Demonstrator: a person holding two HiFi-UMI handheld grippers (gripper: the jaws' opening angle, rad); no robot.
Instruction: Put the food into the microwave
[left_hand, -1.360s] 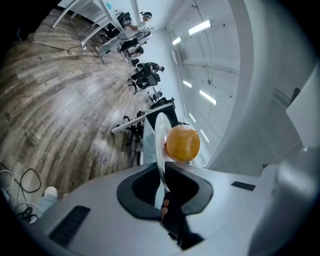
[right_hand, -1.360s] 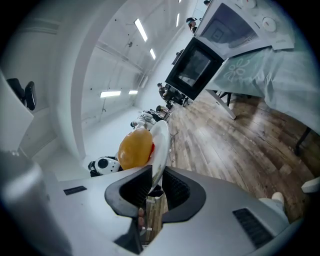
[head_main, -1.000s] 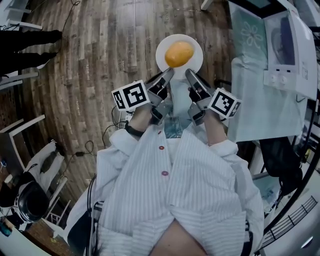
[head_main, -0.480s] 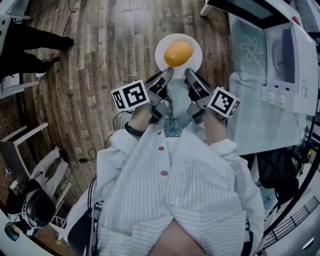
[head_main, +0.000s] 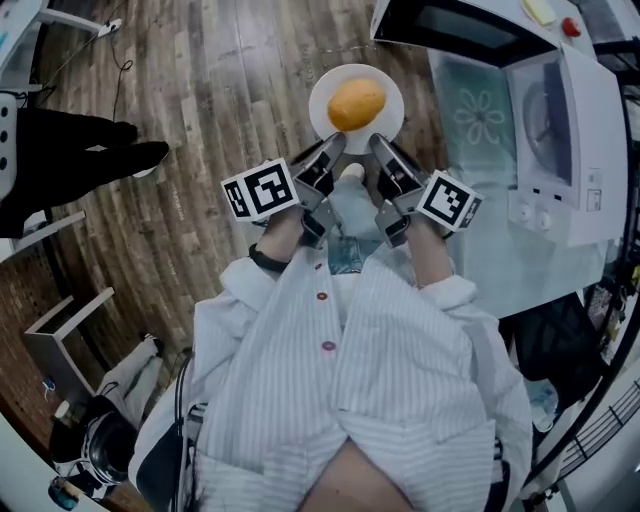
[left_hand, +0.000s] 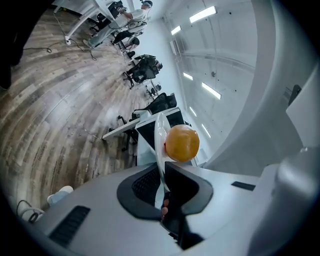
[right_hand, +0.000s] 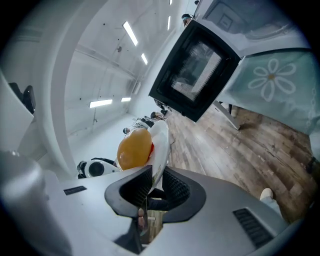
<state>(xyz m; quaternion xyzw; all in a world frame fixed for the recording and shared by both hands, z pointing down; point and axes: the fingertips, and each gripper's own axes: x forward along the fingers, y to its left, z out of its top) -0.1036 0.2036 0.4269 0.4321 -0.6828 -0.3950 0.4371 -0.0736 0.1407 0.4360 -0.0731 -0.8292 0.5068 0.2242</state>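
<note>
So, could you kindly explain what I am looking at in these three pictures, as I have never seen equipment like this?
There is no robot here: a person in a striped white shirt holds a two-jaw hand tool, a gripper, in each hand. The top-down picture comes from a camera on the person's head; the other two come from cameras riding on each gripper, looking along its jaws. The left gripper and the right gripper each clamp the near rim of a round white plate, held above the wooden floor. On it lies a round orange-yellow piece of food. At the upper right stands a white microwave oven with its door open, on a pale green flowered cloth.
</note>
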